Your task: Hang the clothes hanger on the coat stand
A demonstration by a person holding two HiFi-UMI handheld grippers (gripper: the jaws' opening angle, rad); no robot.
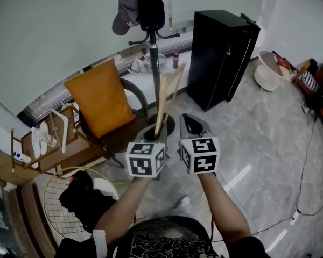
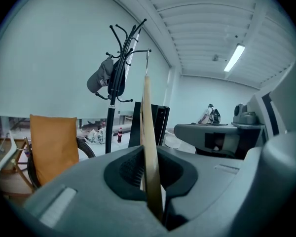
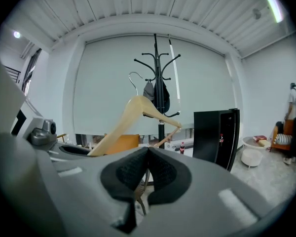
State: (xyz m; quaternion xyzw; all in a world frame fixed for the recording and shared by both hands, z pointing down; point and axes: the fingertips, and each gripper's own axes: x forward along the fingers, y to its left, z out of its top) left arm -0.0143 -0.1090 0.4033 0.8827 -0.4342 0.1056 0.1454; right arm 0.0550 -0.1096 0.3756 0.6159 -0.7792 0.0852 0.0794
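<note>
My left gripper (image 1: 152, 135) is shut on the lower end of a pale wooden clothes hanger (image 1: 167, 97), which rises up and away from it. In the left gripper view the hanger (image 2: 147, 127) shows edge-on between the pads, its metal hook near the top of the black coat stand (image 2: 113, 88). The coat stand (image 1: 152, 47) rises just beyond the hanger, with a grey cap (image 1: 127, 11) and a dark item on its pegs. Beside the left gripper, my right gripper (image 1: 192, 124) is shut with nothing in it. The right gripper view has the hanger (image 3: 130, 115) to the left of the stand (image 3: 160, 78).
A chair with an orange cushion (image 1: 101, 98) stands left of the stand's base. A tall black cabinet (image 1: 222, 55) is at the right, with a white tub (image 1: 269, 71) beyond it. A wire basket (image 1: 59, 200) with dark clothes sits near left. A cable (image 1: 307, 160) crosses the grey floor.
</note>
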